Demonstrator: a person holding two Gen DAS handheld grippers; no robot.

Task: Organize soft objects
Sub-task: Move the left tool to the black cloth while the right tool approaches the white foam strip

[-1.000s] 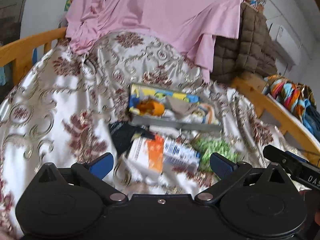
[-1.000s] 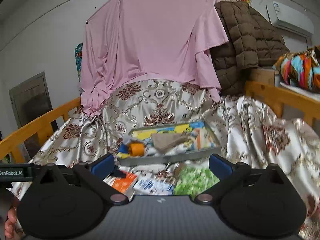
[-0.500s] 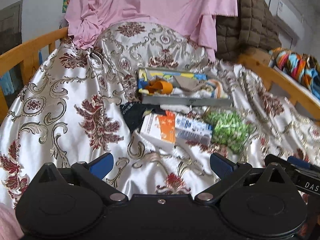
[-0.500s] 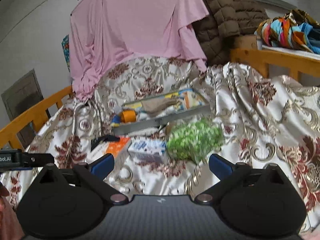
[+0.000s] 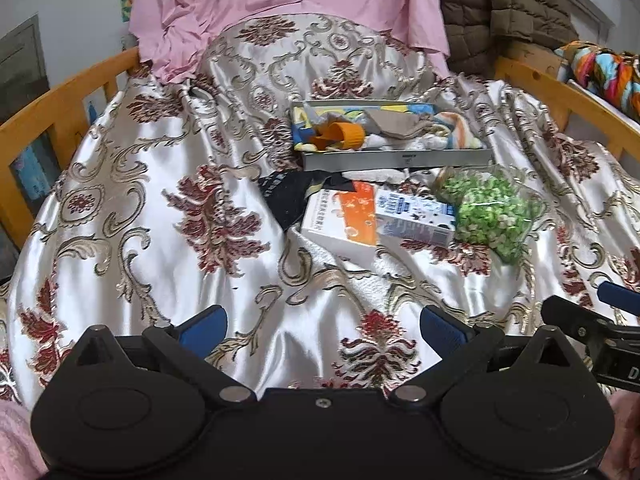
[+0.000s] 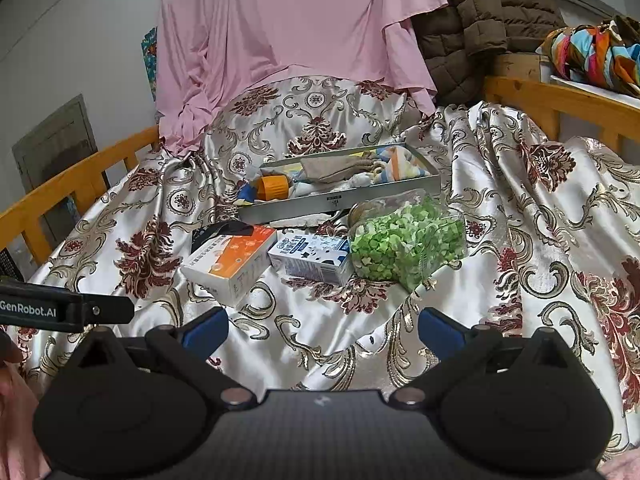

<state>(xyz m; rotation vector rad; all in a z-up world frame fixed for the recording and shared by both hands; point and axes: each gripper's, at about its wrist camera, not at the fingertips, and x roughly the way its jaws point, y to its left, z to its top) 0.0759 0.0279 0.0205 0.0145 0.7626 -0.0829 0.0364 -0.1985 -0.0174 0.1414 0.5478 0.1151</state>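
Note:
A grey metal tray (image 5: 396,158) (image 6: 280,210) lies on the patterned satin bedspread, holding socks, a beige cloth (image 6: 332,168) and an orange roll (image 5: 346,136) (image 6: 274,188). In front of it lie a black cloth (image 5: 290,194), an orange-and-white box (image 5: 342,222) (image 6: 230,260), a blue-and-white carton (image 5: 414,216) (image 6: 310,258) and a clear bag of green pieces (image 5: 494,210) (image 6: 404,242). My left gripper (image 5: 322,326) is open over bare bedspread, well short of these things. My right gripper (image 6: 322,330) is open too, nothing between its fingers, near the bag.
Wooden bed rails (image 5: 60,104) (image 6: 560,100) run along both sides. A pink sheet (image 6: 288,36) and a brown quilted jacket (image 6: 488,24) hang at the head. Colourful fabric (image 6: 592,56) lies on a shelf at right. The other gripper's body (image 5: 592,336) pokes in at the left view's right edge.
Both grippers have pulled back and tilted downward, so the tray and items sit farther off and more bedspread shows in front. Both stay open.

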